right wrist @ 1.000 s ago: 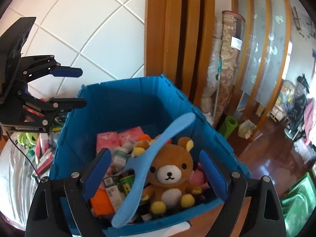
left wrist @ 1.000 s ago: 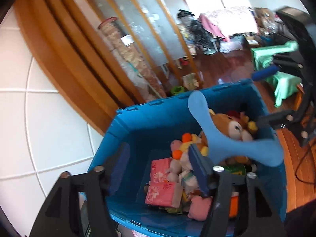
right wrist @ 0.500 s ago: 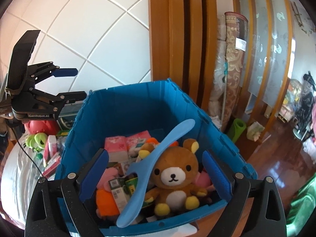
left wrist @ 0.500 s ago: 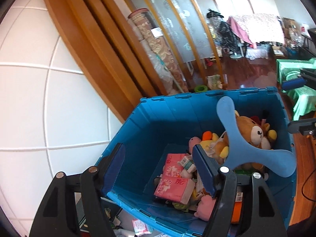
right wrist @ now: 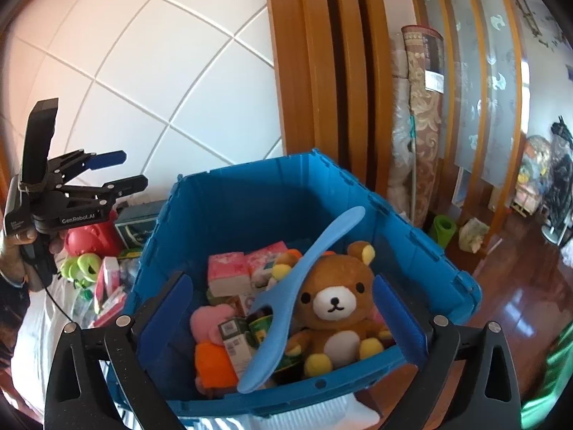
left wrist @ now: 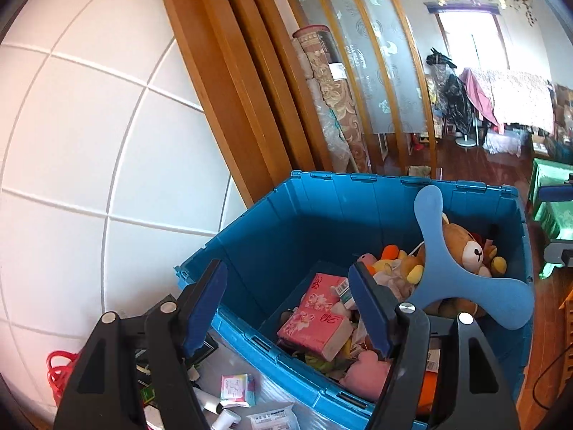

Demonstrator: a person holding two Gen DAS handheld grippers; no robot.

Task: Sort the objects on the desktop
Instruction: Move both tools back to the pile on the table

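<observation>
A blue crate (left wrist: 286, 215) (right wrist: 229, 200) holds a brown teddy bear (right wrist: 336, 304) (left wrist: 465, 247), a light blue three-armed boomerang (left wrist: 447, 272) (right wrist: 293, 297), pink tissue packs (left wrist: 315, 319) (right wrist: 229, 272), a pink plush (right wrist: 211, 319) and small boxes. My left gripper (left wrist: 286, 304) is open and empty above the crate's near left edge. It also shows in the right wrist view (right wrist: 125, 170), to the left of the crate. My right gripper (right wrist: 283, 311) is open and empty over the crate's near edge.
Small packets and tubes (left wrist: 236, 390) lie on the table by the crate. A red toy (right wrist: 89, 236), a green toy (right wrist: 80, 265) and packets sit left of the crate. White tiled wall (left wrist: 89, 143) and wooden door frame (left wrist: 232, 89) stand behind.
My left gripper has pulled back and left, away from the crate interior. My right gripper has drawn back slightly. The boomerang stays resting in the crate.
</observation>
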